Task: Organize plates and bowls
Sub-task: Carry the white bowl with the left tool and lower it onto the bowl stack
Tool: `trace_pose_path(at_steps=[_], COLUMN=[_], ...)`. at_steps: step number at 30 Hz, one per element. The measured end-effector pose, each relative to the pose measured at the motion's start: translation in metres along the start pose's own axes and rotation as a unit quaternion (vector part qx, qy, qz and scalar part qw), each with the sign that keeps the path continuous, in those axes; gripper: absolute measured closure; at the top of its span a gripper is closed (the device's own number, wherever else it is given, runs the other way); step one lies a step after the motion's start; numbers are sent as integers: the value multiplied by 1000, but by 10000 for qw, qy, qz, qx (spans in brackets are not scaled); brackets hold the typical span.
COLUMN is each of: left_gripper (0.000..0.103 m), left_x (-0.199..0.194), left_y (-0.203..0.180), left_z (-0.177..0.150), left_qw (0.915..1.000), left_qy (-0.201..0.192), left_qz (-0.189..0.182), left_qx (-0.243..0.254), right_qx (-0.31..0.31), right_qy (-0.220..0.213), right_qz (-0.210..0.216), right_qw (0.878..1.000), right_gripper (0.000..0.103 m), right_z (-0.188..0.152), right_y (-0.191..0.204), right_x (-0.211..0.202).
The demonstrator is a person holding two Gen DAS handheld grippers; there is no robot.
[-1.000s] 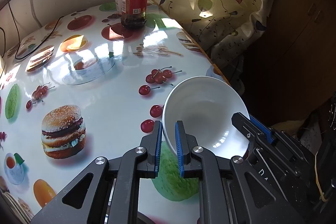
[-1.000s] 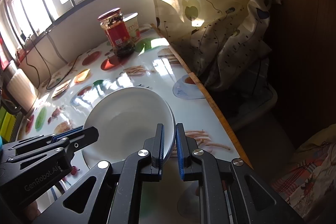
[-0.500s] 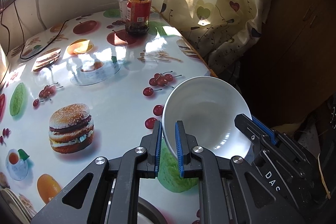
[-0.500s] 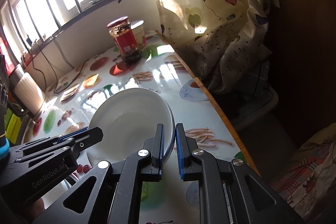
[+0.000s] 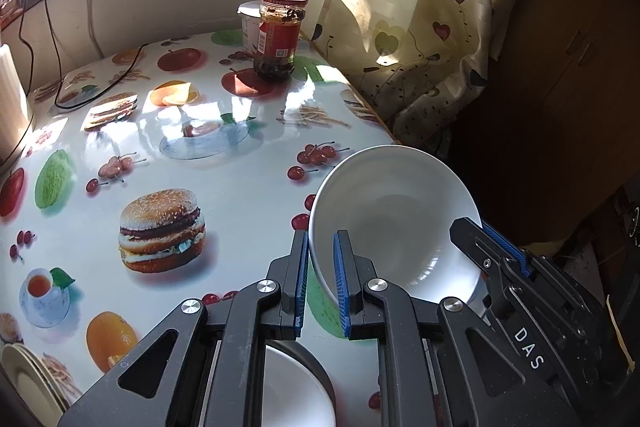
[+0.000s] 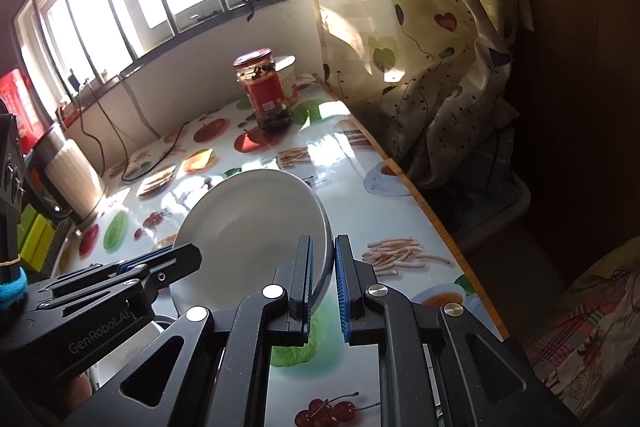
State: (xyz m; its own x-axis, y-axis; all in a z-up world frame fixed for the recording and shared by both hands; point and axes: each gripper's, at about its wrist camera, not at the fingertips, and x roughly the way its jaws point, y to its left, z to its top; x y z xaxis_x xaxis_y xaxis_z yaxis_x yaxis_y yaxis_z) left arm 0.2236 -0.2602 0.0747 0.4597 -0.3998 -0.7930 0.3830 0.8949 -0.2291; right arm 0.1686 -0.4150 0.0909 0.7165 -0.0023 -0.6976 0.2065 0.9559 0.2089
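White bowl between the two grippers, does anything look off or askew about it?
Yes. The white bowl is tilted, off the table, pinched at opposite rims by the left gripper and right gripper. No cracks or spills show.

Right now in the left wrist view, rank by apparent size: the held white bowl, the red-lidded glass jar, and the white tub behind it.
1. White ceramic bowl, though nearness inflates it.
2. Red-lidded glass jar.
3. White plastic tub, partly hidden behind the jar, so unsure.

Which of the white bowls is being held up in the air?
The tilted bowl, pinched at opposite rims by both grippers; the other bowl sits on the table beneath them.
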Motion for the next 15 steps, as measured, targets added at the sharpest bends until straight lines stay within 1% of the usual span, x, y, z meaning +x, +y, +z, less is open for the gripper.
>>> trace_pose_path(at_steps=[15], left_gripper=[90], left_x=[-38], left_y=[22], left_z=[-16], left_qw=[9996], left_qy=[-238], left_qz=[-49], left_qx=[-144], right_qx=[-180], right_qy=[-160], right_qz=[76], right_qw=[9997], right_gripper=[91], right_z=[-12], right_y=[33], right_x=[-28])
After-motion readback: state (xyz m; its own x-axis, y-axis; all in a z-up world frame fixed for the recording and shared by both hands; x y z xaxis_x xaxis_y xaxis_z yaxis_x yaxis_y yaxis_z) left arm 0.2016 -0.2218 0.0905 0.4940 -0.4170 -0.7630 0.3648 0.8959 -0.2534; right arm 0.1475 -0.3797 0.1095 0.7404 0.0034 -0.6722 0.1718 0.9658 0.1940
